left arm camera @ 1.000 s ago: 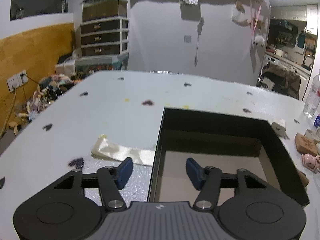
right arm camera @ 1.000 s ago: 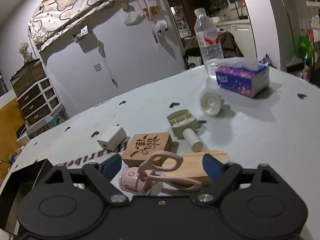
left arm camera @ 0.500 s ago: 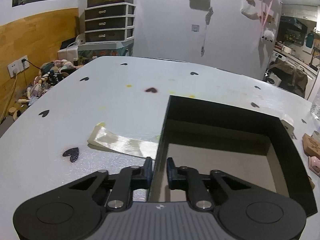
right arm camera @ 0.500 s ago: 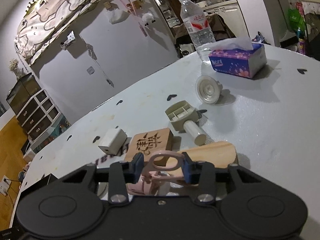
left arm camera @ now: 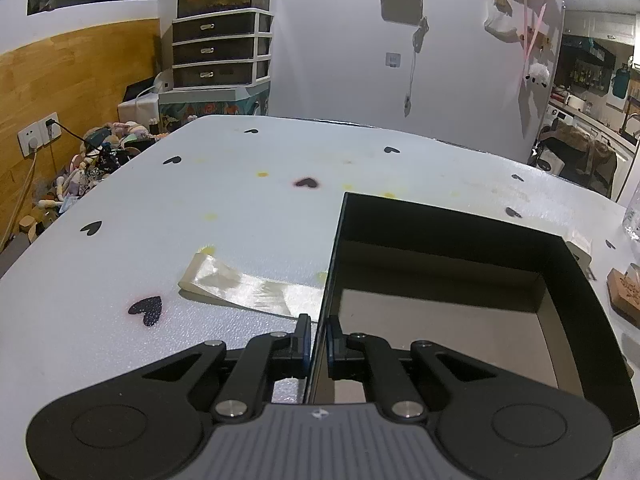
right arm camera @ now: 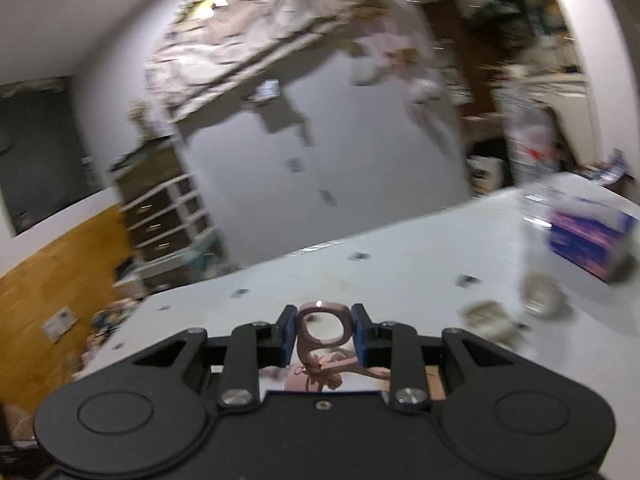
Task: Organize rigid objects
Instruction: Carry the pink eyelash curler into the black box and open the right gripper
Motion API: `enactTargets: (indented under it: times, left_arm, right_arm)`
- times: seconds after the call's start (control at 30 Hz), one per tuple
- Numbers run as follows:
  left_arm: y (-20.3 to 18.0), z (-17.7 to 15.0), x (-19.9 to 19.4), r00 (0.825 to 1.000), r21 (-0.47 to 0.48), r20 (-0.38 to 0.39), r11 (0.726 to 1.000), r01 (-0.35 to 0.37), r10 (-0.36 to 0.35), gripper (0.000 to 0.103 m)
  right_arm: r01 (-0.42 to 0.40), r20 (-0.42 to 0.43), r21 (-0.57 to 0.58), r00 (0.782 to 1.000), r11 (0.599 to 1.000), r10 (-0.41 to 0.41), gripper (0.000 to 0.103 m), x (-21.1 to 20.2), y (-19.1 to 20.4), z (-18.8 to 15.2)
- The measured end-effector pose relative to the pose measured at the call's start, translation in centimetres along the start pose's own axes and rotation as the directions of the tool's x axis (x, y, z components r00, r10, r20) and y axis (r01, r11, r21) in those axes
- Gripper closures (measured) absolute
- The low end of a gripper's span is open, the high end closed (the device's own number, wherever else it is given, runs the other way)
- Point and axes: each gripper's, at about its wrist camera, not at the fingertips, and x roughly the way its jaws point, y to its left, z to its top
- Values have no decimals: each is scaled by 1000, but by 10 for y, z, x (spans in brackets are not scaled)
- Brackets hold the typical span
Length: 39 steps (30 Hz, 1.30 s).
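We have the left gripper (left arm camera: pixel 317 340) clamped on the near left wall of the black box (left arm camera: pixel 576 276), 1 finger outside and 1 inside. The box sits open on the white counter (left arm camera: pixel 224 200), with a strip of clear tape (left arm camera: pixel 248 288) just left of it. Our right gripper (right arm camera: pixel 320 330) has just been closing and its fingers press both sides of the pink tool's (right arm camera: pixel 320 324) loop. A blue tissue box (right arm camera: pixel 592 240) lies blurred at the far right.
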Motion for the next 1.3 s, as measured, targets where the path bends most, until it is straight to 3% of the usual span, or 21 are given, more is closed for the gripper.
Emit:
enactTargets:
  times: [0.13, 0.27, 0.37, 0.47, 0.7, 0.8, 0.9, 1.0, 1.17, 1.3]
  left_arm:
    - [0, 0, -1, 1000, -4, 7, 1000, 13, -13, 95]
    - [-2, 0, -1, 999, 0, 11, 999, 33, -33, 95]
    - [-4, 0, -1, 998, 12, 13, 998, 57, -57, 95]
    - [-6, -1, -1, 997, 27, 13, 997, 75, -76, 95]
    - [-1, 1, -2, 994, 26, 18, 994, 109, -110, 95]
    - [0, 2, -2, 993, 34, 19, 993, 113, -114, 95]
    - [0, 1, -2, 993, 40, 20, 993, 115, -116, 96]
    - [0, 1, -2, 992, 36, 23, 992, 120, -121, 96]
    - [0, 0, -3, 992, 33, 23, 992, 122, -123, 95]
    - [1, 1, -3, 992, 32, 23, 992, 121, -122, 95]
  right_arm:
    - [-149, -41, -36, 988, 988, 148, 73, 23, 35, 10]
    - [-287, -126, -34, 952, 957, 280, 73, 53, 73, 9]
    - [-333, -207, -37, 925, 942, 318, 73, 80, 101, 0]
    - [-335, -274, -49, 910, 941, 310, 73, 108, 126, -14]
    - [-339, -296, -72, 905, 938, 304, 73, 139, 162, -48]
    - [-321, -345, -78, 897, 944, 277, 73, 149, 168, -65]
    - [-309, -319, -110, 911, 945, 261, 73, 145, 171, -74]
    - [-298, -329, -105, 911, 949, 249, 73, 144, 171, -75]
    - [-254, -409, -98, 892, 962, 194, 64, 146, 166, -80]
    - [-246, -460, -83, 869, 966, 181, 34, 143, 162, -81]
